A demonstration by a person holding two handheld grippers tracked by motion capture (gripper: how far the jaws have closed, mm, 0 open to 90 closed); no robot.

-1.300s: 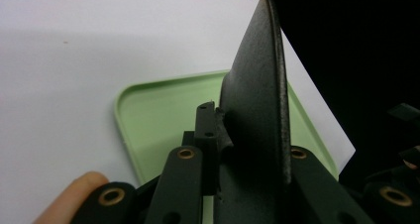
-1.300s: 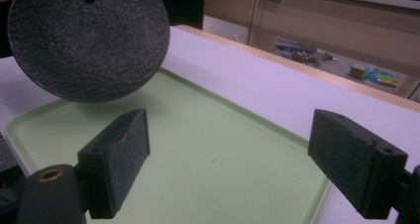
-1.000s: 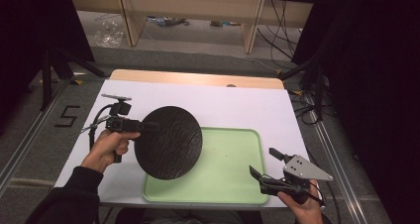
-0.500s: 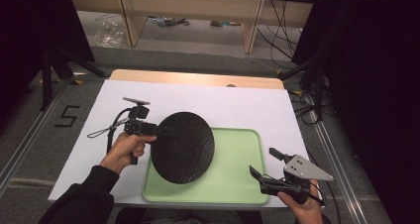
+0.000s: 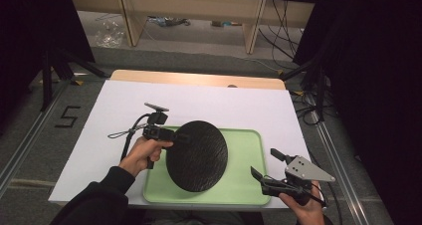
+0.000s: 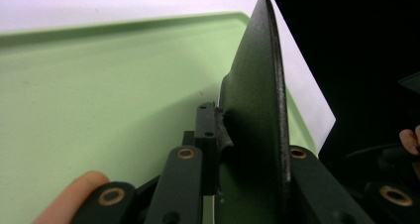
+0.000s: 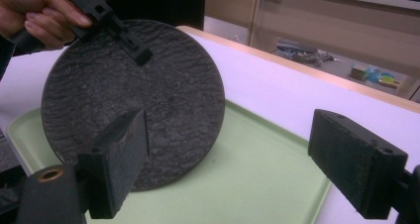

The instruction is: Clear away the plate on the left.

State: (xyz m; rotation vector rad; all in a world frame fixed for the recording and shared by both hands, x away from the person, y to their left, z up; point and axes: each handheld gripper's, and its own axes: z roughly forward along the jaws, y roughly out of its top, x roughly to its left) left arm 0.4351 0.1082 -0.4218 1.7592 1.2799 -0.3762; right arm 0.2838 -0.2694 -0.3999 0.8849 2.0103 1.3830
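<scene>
A round black textured plate [image 5: 196, 156] hangs tilted over the light green tray [image 5: 244, 150]. My left gripper [image 5: 175, 136] is shut on the plate's left rim. In the left gripper view the plate [image 6: 257, 115] stands edge-on between the jaws, above the tray [image 6: 99, 100]. In the right gripper view the plate [image 7: 168, 95] faces the camera, its lower edge close to the tray [image 7: 247, 179]. My right gripper [image 5: 267, 166] stands open at the tray's front right corner, with nothing between its pads [image 7: 116, 164].
The tray lies on a white sheet [image 5: 124, 110] over a wooden table [image 5: 199, 78]. A shelf unit [image 5: 189, 11] and cables stand on the floor beyond. Dark curtains flank both sides.
My left gripper has carried the plate to the right, from over the white sheet to over the tray. The right gripper has stayed where it was.
</scene>
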